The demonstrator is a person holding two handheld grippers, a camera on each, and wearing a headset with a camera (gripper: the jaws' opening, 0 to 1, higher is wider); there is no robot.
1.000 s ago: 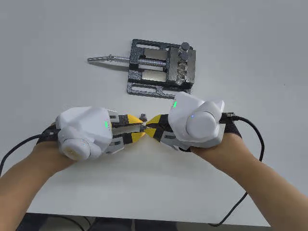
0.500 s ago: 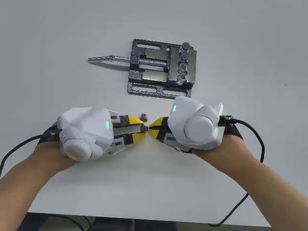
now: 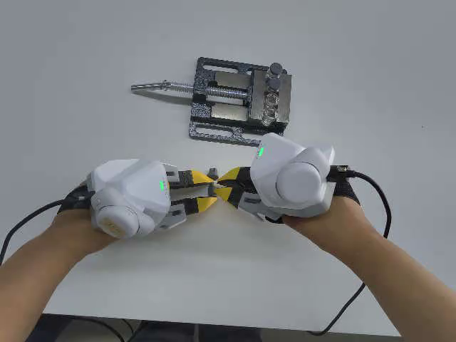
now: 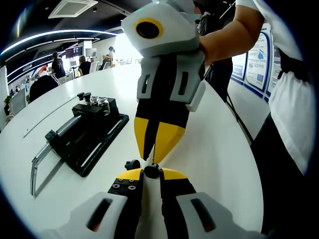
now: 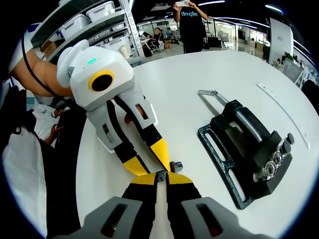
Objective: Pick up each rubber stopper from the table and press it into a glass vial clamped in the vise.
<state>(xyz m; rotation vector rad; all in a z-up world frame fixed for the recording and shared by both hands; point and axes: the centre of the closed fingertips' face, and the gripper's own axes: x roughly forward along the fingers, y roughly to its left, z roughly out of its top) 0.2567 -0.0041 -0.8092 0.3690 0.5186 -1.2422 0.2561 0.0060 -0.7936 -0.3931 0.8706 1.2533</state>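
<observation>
1. Left gripper (image 3: 208, 189): jaws narrow, pinching 1 rubber stopper (image 4: 151, 171) at their tips.
2. Right gripper (image 3: 224, 186): jaws pressed together, tips meeting that stopper.
3. 2nd stopper (image 4: 132, 164): lies on the worktop (image 3: 107, 92), just beside the tips.
4. Vise (image 3: 221, 107): farther from the near edge, clamping 4 glass vials (image 3: 268, 107), 2 of them stoppered.

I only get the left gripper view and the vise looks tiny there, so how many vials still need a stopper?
Observer: Two. The vise clamps four vials; two wear stoppers, two are open.
Operator: Which ones are open?
Observer: In the head view, the open pair sits at the row's lower end, nearer the camera.
Operator: What's behind my gripper?
Observer: The right gripper view shows shelves with white bins behind the left gripper.
</observation>
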